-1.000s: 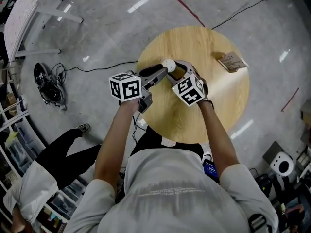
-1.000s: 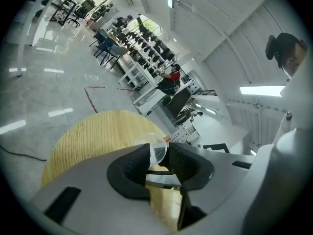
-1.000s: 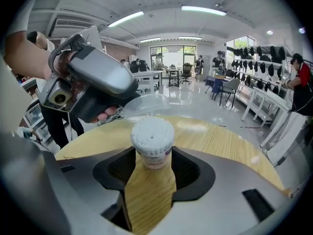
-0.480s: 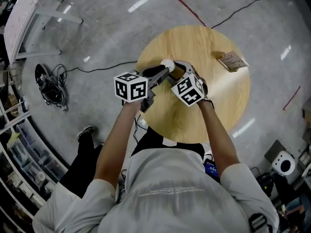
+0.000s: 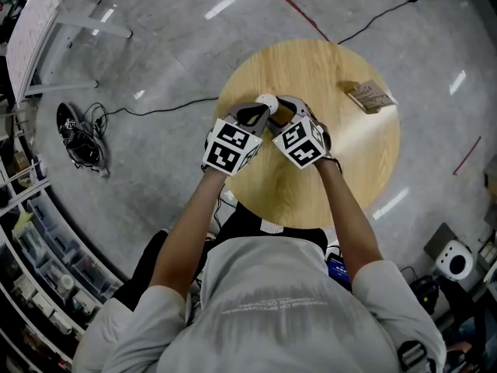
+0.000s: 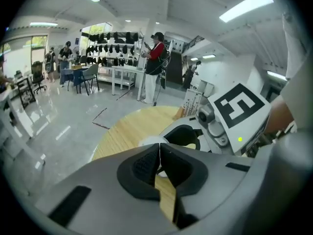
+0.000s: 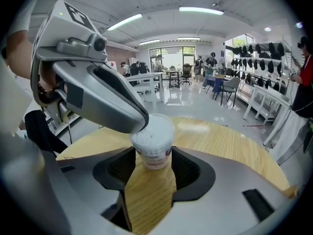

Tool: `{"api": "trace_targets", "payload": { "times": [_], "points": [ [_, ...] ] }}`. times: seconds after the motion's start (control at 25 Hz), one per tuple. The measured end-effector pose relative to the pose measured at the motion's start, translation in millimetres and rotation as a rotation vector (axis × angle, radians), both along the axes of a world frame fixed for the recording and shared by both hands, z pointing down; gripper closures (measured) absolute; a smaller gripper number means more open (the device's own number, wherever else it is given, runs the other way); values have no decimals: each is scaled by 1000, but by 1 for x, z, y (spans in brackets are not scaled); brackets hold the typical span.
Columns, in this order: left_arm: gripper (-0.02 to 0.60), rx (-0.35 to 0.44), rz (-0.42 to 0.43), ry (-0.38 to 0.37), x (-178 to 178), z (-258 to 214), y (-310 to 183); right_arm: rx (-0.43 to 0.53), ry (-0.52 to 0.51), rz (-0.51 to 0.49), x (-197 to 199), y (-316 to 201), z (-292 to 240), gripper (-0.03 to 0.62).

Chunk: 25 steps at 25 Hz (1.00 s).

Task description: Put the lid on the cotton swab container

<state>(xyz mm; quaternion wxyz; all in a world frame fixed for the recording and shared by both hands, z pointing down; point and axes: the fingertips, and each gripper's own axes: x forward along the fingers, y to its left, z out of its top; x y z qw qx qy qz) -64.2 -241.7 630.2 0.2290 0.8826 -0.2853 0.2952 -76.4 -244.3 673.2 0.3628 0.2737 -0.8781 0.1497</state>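
The cotton swab container [image 7: 152, 140] stands upright on the desk [image 5: 326, 177], toward its left edge and slightly beyond the middle. Its lid [image 7: 156, 123] sits on top; we cannot tell whether it is pressed fully home.

The right gripper [image 7: 152, 155] clasps the container, one pad against each side of the tub. The left gripper [image 6: 159, 151] has its jaws closed together, and its tip rests on the lid's left rim. From the poor angle we cannot say whether a sliver of the rim is pinched there.

The desk is round, of pale wood with a plain grain. A small brown packet [image 5: 370, 97] lies near its far right edge, well apart from the container.

The left gripper's grey body covers the container's upper left shoulder in the right gripper view. In the left gripper view, its own jaws hide all but a white sliver of the lid. From the head view, the two marker cubes and the gripper bodies cover most of the tub.

Around the desk we see a glossy grey floor [image 5: 155, 53] with a red line [image 5: 291, 8] and a black cable [image 5: 373, 18] running across it. A dark tangle of gear [image 5: 78, 134] lies well to the left.

The room is large and white, lit by ceiling strip lights [image 7: 198, 10]. It holds white tables [image 7: 264, 104], chairs [image 7: 230, 87] and wall racks [image 7: 254, 50] of dark items. A person in a red top [image 6: 156, 58] stands beyond the desk's far edge.
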Motion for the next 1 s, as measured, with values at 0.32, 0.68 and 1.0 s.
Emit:
{"api": "trace_targets", "payload": {
  "times": [0.32, 0.68, 1.0],
  "points": [
    [558, 4, 56, -95, 6, 7, 7, -30, -15, 15, 0, 0, 2, 338],
    [558, 36, 21, -57, 1, 3, 0, -108, -80, 80, 21, 30, 0, 335],
    [558, 57, -47, -34, -4, 3, -1, -73, -66, 291, 99, 51, -28, 341]
  ]
}}
